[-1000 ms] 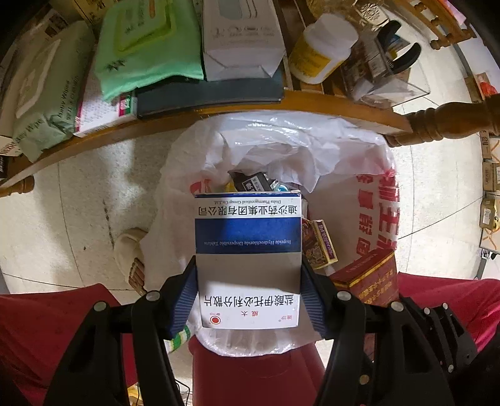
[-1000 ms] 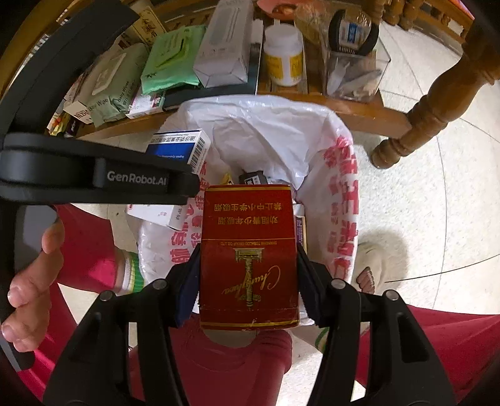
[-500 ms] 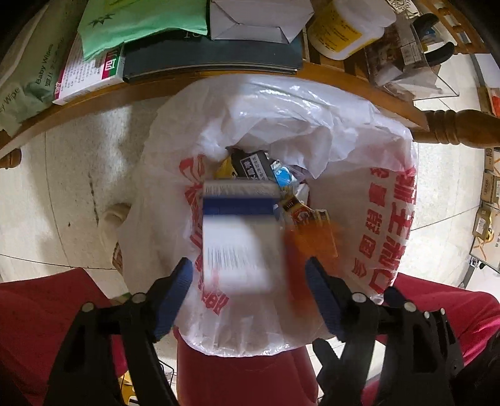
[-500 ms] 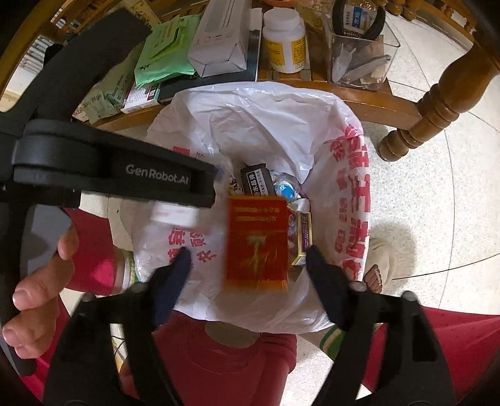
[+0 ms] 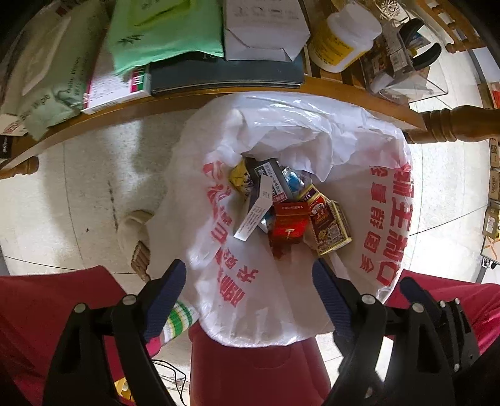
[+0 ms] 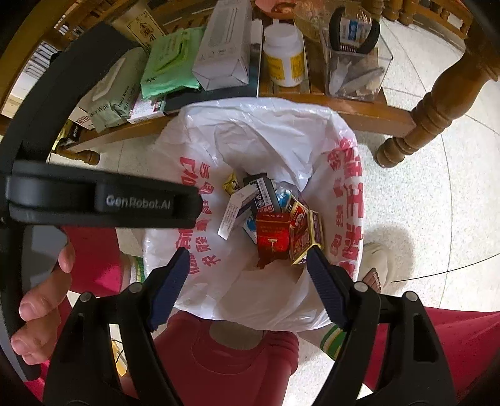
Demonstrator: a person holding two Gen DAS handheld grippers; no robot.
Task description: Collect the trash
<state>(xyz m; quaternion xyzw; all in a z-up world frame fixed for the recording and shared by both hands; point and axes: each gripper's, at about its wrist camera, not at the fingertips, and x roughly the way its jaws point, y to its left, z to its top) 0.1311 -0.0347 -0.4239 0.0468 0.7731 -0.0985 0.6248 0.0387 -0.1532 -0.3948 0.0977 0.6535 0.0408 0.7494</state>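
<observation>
A white plastic trash bag with red print (image 5: 384, 200) (image 6: 350, 200) stands open over a red bin. Inside lie the white and blue medicine box (image 5: 254, 212) (image 6: 232, 212), tilted on edge, the red cigarette carton (image 5: 289, 223) (image 6: 272, 234), a red and gold box (image 5: 329, 226) and other small packs. My left gripper (image 5: 249, 274) is open and empty above the bag's near rim. My right gripper (image 6: 248, 265) is open and empty above the same rim. The left gripper's body (image 6: 103, 200) shows in the right wrist view.
A wooden low table (image 5: 350, 90) behind the bag holds a green wipes pack (image 5: 162, 31), a white box (image 5: 262, 28), a white pill bottle (image 5: 343, 37) and a clear organiser (image 6: 356, 65). A table leg (image 6: 431, 109) stands at right. Red-clad legs and slippered feet flank the bin.
Both grippers opened. The medicine box fell from the left and the red carton from the right; both now rest inside the bag.
</observation>
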